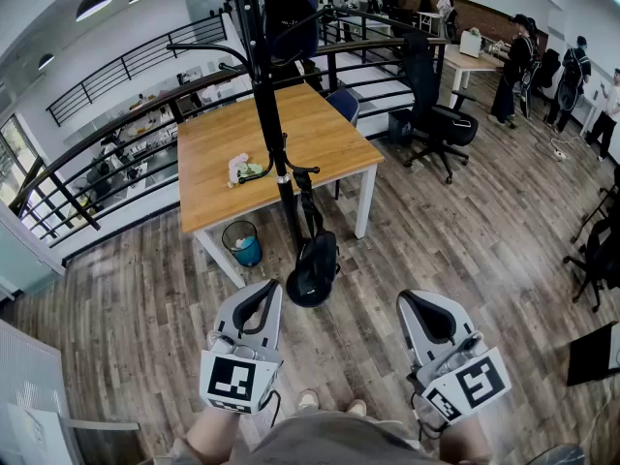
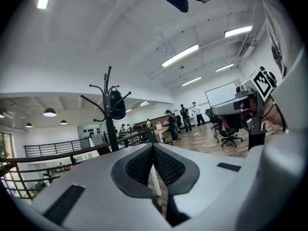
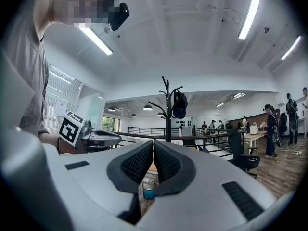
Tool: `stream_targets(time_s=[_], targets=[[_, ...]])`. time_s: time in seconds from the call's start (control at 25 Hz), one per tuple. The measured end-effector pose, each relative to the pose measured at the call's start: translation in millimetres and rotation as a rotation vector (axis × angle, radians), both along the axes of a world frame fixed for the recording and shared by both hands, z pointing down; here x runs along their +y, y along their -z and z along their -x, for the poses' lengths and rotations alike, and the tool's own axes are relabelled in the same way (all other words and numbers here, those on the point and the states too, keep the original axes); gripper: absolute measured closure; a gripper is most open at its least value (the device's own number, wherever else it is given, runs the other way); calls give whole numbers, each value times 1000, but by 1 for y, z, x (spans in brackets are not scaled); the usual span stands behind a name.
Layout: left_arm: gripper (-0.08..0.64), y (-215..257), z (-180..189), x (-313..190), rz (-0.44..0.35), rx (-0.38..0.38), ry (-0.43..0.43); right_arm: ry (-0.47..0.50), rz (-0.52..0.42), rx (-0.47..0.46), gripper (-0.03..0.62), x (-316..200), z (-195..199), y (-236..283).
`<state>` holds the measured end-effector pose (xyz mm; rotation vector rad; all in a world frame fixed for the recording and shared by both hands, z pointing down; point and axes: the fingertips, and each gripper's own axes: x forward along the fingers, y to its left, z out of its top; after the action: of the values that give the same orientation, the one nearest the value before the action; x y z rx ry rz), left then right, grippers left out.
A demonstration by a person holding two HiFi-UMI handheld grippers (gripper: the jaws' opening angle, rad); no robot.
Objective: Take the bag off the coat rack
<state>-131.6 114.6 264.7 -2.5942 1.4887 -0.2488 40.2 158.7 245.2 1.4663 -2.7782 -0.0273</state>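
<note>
A black coat rack (image 1: 260,85) stands in front of a wooden table. A dark navy bag (image 1: 289,3) hangs from a hook near its top. From the left gripper view the bag (image 2: 117,105) and the rack (image 2: 110,124) lie far ahead and to the left. The right gripper view has the bag (image 3: 179,105) above my jaw tips. My left gripper (image 1: 266,291) and right gripper (image 1: 412,300) are held low near my body, well short of the rack. Both are shut and hold nothing. A second black bag (image 1: 316,267) leans at the rack's foot.
The wooden table (image 1: 329,134) stands behind the rack, with a small bin (image 1: 242,243) holding a blue liner under its near edge. A black office chair (image 1: 436,114) is to the right. A railing (image 1: 116,129) runs behind. Several people stand at the far right (image 1: 513,66).
</note>
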Motion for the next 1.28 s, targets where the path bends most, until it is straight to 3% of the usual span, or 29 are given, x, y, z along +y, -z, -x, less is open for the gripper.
stream_targets(time_s=[0.28,0.56,0.64,0.72,0.76,0.8,1.28], targets=[[543,3,0,0,-19,-14,-9,33,3,-92,560,0,-4,5],[543,1,-4,2,-15,1,-2,23,13,-77,560,1,-13,1],[543,2,-5,3,-15,25,6,12,15,-105,560,1,-18,1],[518,10,-2,3,-35,96,38,-15,4,-136,553,-1,-26,6],[361,14,0,3,-44,125,56,-29,-5,-139,471,-2,-30,9],[326,16,1,2,-46,137,70,-42,-13,-137,401,-3,-34,11],[356,-11,-20,12,3,66,128,-45,21,-83,373,-1,-67,-13]])
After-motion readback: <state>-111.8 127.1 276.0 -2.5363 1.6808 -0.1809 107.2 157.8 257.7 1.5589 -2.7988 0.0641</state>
